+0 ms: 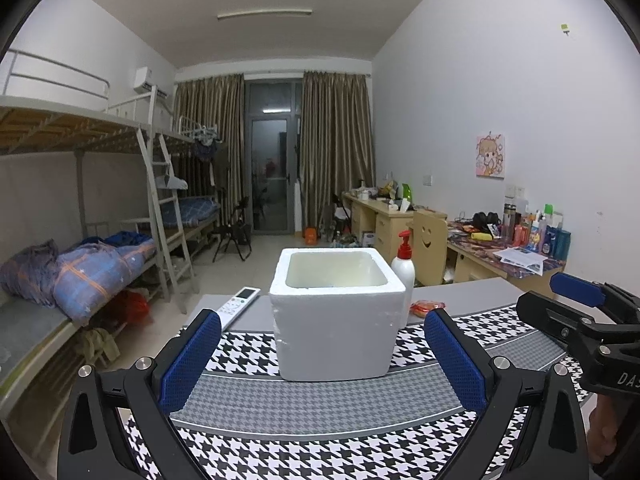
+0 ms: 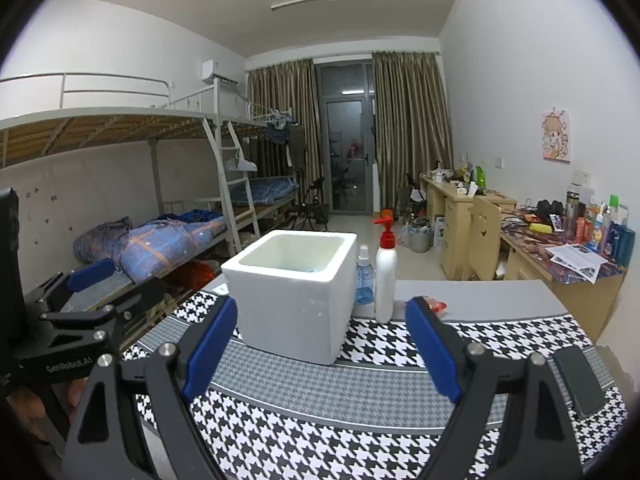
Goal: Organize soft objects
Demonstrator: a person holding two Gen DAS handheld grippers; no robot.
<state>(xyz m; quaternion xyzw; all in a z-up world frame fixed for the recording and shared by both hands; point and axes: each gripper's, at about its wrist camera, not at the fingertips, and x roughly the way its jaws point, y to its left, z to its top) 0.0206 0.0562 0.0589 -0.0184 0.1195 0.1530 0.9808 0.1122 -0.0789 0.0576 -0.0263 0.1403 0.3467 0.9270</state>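
- both tongs, left (image 1: 322, 354) and right (image 2: 320, 344), are held spread and empty.
- foam box (image 1: 336, 312) is seen straight ahead on the table (image 1: 460, 292), nearer the left.
- soft red packet (image 1: 428, 307) is seen behind it, rightward.

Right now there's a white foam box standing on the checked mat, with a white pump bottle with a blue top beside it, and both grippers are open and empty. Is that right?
Nearly. The pump bottle beside the white foam box has a red top, not blue, as the right wrist view shows clearly. The rest holds: the box stands on the checked mat, and the left gripper and right gripper are both open and empty.
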